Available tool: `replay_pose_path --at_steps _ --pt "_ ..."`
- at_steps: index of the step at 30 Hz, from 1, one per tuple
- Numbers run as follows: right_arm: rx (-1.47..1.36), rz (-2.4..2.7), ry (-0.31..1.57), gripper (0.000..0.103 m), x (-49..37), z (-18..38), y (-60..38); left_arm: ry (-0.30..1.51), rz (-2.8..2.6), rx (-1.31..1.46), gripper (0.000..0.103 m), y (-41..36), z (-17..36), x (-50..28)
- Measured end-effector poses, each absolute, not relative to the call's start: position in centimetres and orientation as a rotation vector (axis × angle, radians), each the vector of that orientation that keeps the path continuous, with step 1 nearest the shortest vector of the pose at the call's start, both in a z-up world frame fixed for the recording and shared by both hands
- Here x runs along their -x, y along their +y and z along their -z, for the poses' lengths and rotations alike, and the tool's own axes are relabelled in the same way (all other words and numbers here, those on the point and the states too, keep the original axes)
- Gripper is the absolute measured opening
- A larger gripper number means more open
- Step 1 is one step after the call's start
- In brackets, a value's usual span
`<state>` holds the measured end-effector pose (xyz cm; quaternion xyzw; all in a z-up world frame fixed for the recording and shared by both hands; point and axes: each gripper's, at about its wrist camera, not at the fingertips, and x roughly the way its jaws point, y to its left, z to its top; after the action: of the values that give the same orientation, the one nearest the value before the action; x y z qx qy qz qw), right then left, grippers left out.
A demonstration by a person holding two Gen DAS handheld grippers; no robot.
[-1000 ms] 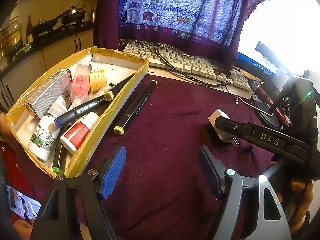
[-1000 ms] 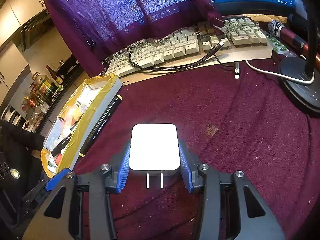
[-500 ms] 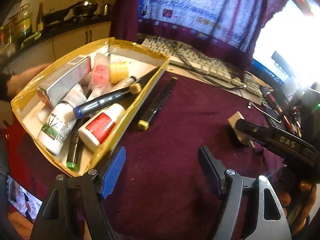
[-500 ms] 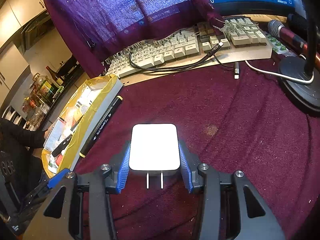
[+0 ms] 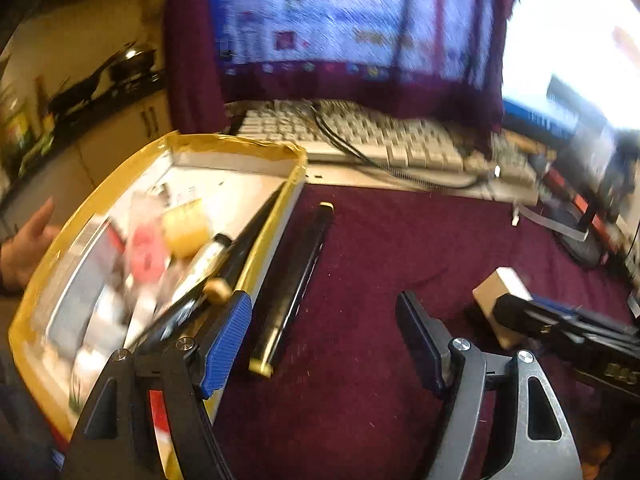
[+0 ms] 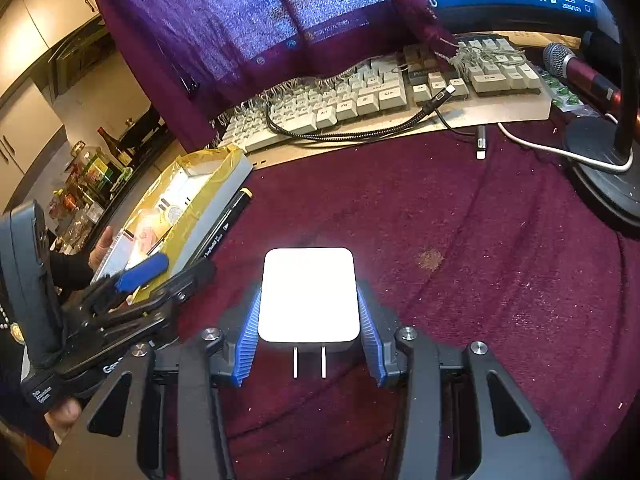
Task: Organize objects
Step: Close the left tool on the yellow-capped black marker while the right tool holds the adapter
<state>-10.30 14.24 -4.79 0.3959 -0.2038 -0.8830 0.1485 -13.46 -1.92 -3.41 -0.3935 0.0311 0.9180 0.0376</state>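
Observation:
My right gripper is shut on a white plug charger, prongs toward the camera, just above the maroon cloth. The charger also shows in the left wrist view. My left gripper is open and empty, low over the cloth, its left finger by the near end of a black marker that lies beside a yellow-taped box. The box holds bottles, pens and a tape roll, blurred. The left gripper shows in the right wrist view.
A beige keyboard with a braided cable lies behind, under a hanging purple cloth. A microphone stand base is at the right. A bare hand rests at the box's left side.
My left gripper has moved forward and left toward the black marker and box; its view is motion-blurred. My right gripper stays still, holding the charger.

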Motion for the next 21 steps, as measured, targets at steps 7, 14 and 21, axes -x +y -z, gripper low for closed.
replay_pose_path --at_steps 7,14,21 --pt "-1.148 2.544 -0.592 0.043 10.3 4.9 14.3 0.223 -2.833 1.192 0.069 -1.0 3.9 13.9" --pt "-1.151 2.544 -0.588 0.043 10.3 4.8 14.2 0.194 -2.813 1.183 0.069 -1.0 4.1 12.6" --pt "-1.147 2.542 -0.595 0.043 10.3 4.9 14.2 0.144 -2.840 1.122 0.069 -0.9 3.2 10.4"
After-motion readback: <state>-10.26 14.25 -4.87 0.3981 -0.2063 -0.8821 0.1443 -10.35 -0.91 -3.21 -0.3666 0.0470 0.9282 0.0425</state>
